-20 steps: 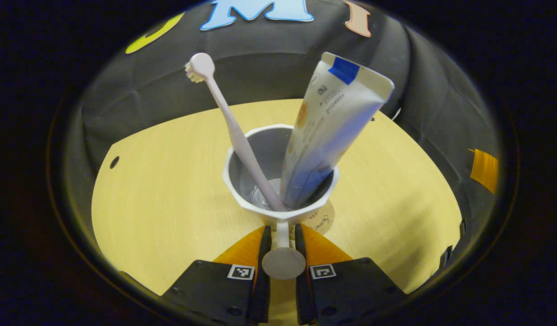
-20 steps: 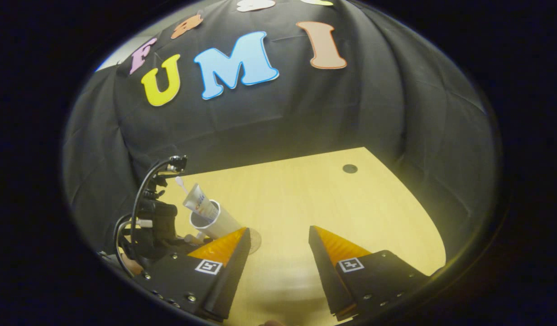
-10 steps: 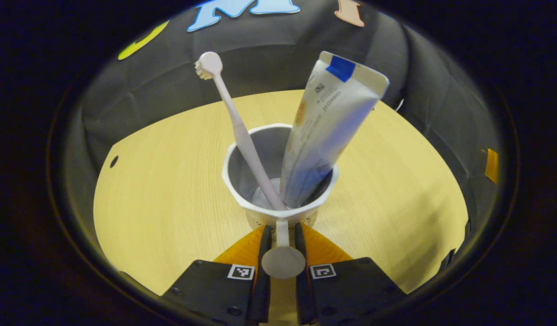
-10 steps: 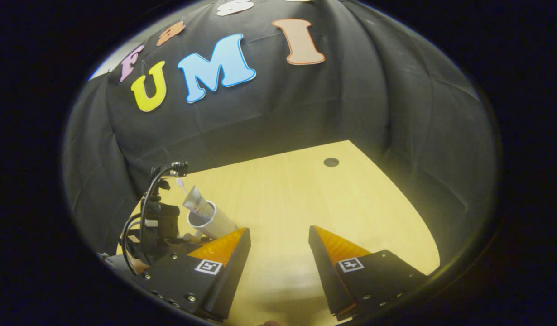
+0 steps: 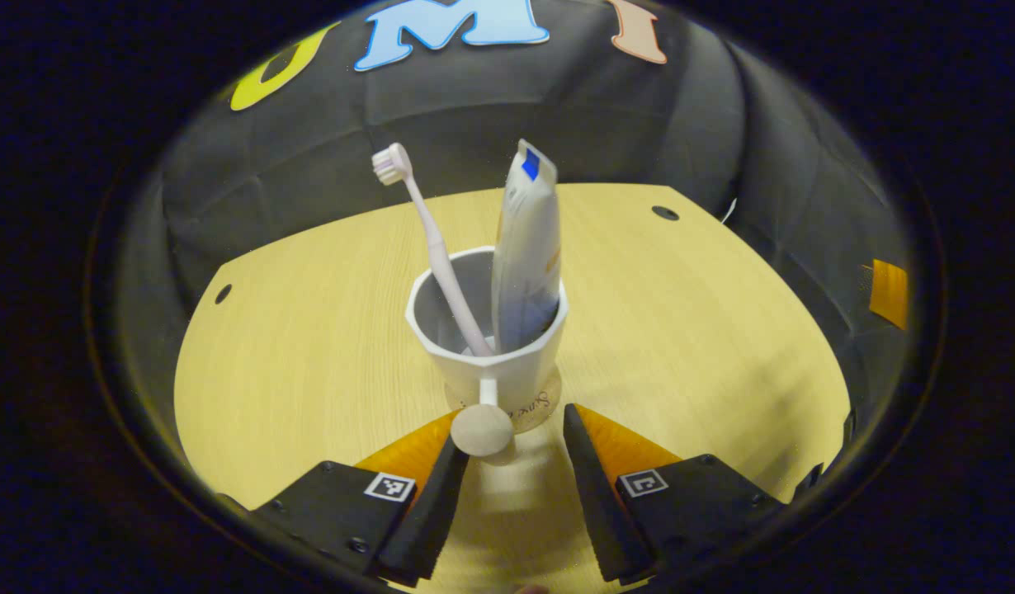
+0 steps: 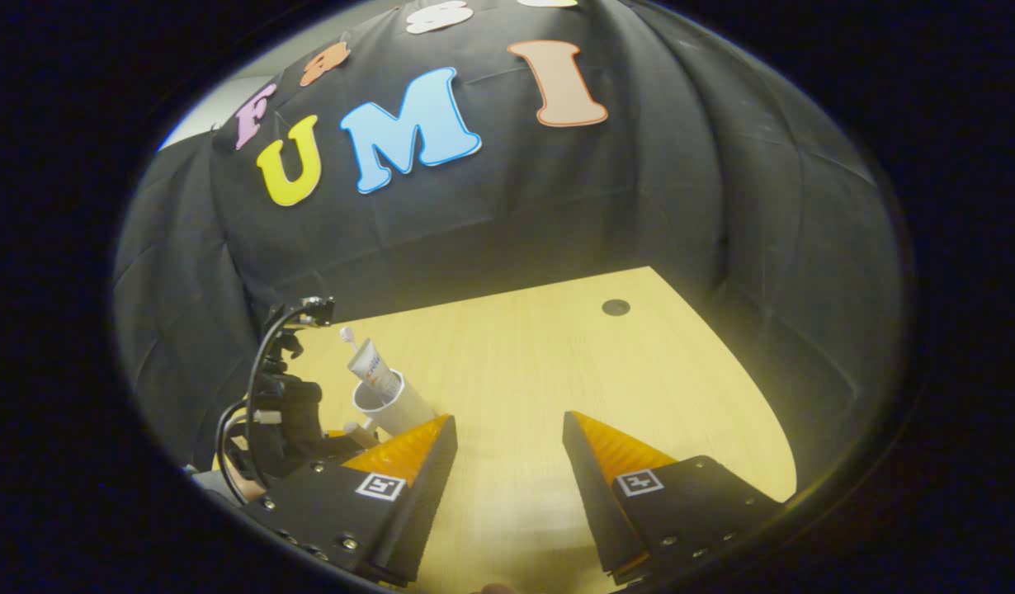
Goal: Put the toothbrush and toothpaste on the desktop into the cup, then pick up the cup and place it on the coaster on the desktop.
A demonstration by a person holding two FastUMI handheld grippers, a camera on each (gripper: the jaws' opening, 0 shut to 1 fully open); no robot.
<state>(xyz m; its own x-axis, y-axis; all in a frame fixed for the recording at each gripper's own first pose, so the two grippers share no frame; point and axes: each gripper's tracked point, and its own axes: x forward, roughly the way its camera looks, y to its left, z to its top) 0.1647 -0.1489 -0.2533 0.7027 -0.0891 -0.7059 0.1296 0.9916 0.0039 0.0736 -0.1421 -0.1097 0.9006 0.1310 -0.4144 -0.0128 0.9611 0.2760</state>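
Note:
A white faceted cup (image 5: 507,373) stands upright on a round clear coaster (image 5: 539,407) on the wooden desktop (image 5: 309,363). A pale toothbrush (image 5: 429,239) and a toothpaste tube (image 5: 526,256) lean inside it. The cup's handle knob (image 5: 481,430) points toward my left gripper (image 5: 512,427), which is open, its fingers apart on either side of the knob and not pressing it. In the right gripper view the cup (image 6: 390,403) stands at the lower left beside the other gripper's body (image 6: 285,412). My right gripper (image 6: 507,429) is open over bare desktop.
The desktop (image 6: 557,371) has small round holes (image 5: 664,213) (image 5: 223,294) (image 6: 615,308) near its far corners. Black cloth walls close the booth behind and at both sides. A cable loops over the other gripper (image 6: 264,363).
My left gripper has opened and let go of the cup's handle, drawing back slightly. The cup has turned and settled upright on the coaster. The right gripper has barely shifted.

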